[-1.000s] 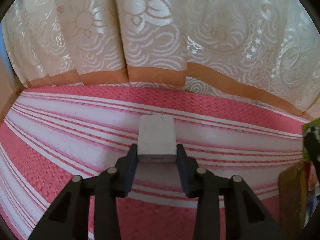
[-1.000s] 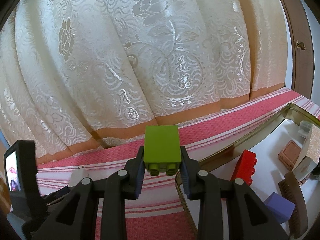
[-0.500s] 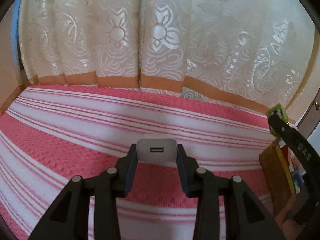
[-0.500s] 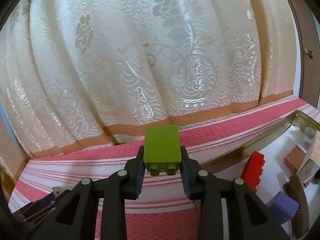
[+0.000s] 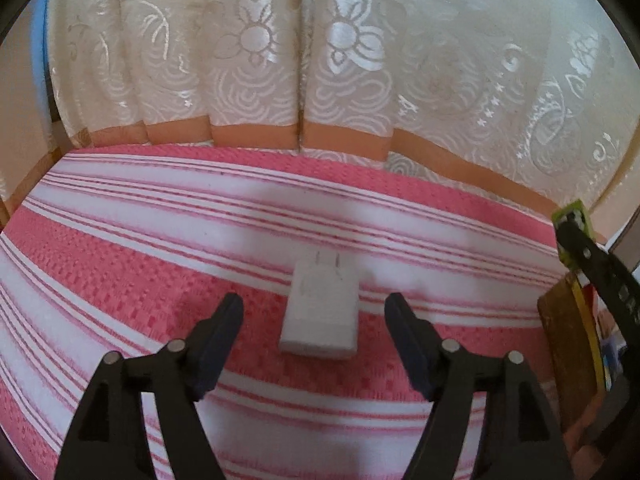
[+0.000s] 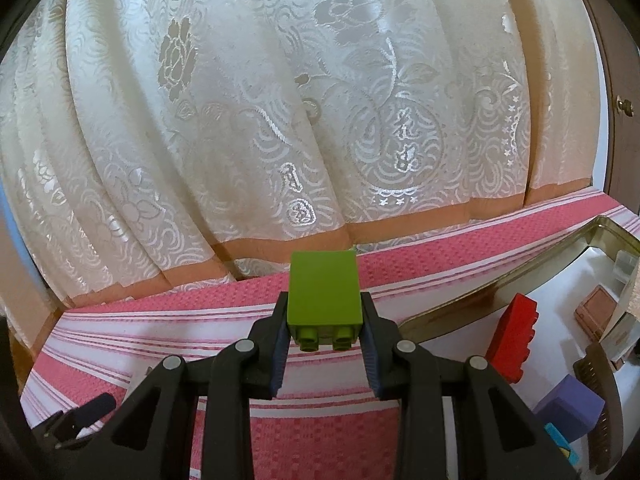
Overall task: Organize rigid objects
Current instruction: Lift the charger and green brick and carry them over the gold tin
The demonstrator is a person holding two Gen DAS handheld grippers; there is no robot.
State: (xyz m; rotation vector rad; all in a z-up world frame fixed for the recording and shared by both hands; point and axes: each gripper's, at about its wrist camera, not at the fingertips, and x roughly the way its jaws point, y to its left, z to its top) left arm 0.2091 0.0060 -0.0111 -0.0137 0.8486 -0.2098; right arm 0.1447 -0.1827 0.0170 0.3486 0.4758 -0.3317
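Left hand-held gripper (image 5: pixel 314 316) was opening – white charger (image 5: pixel 320 312) lay loose between its jaws on the striped cloth (image 5: pixel 120 272). Right hand-held gripper (image 6: pixel 325 344) clamped a green block (image 6: pixel 324 292).

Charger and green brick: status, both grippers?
Left gripper opening, white charger lying free on striped cloth. Right gripper shut on green brick. Tray right, nothing blocking.

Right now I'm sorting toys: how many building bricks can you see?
2. A green brick is clamped in the right gripper; a red brick lies in the metal tray. Others may be hidden.
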